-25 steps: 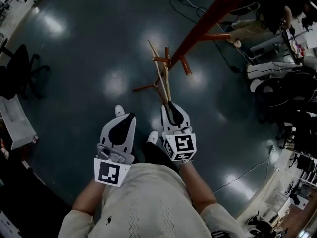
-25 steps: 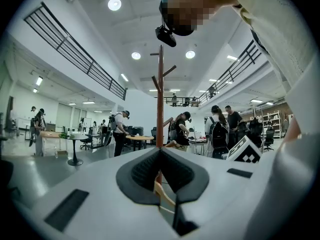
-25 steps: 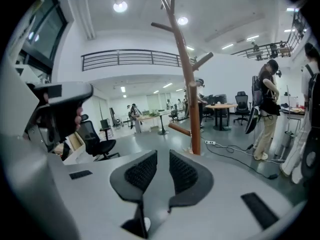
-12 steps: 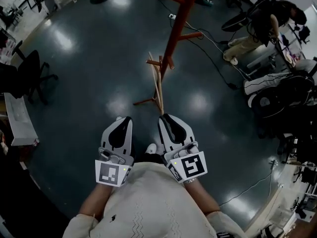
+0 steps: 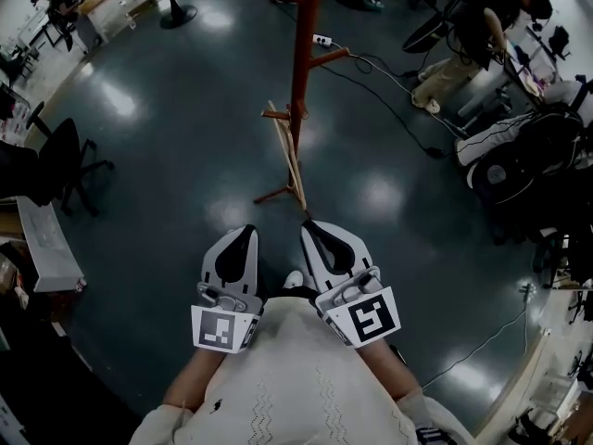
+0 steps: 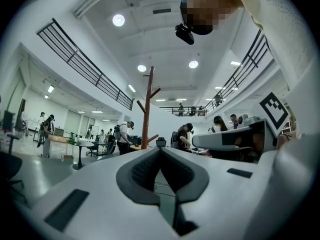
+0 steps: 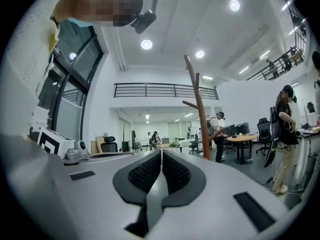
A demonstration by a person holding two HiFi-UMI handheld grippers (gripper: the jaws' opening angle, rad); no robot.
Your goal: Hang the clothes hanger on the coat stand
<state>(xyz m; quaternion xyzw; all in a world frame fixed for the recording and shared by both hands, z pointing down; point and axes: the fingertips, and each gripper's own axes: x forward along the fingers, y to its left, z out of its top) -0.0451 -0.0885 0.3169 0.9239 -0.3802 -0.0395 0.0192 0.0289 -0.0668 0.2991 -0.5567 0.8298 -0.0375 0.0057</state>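
Red-brown on the coat stand (image 5: 304, 54), far centre; pale natural wood on the clothes hanger (image 5: 288, 156) beside it. White shells with black pads on the left gripper (image 5: 245, 232) and right gripper (image 5: 309, 223), near; black-and-white squares on the marker cubes (image 5: 223, 328). Glossy dark blue-grey floor (image 5: 167, 156) with pale glints. Cream knit top (image 5: 287, 378), faint zigzag pattern. Black chair (image 5: 37, 160), left.
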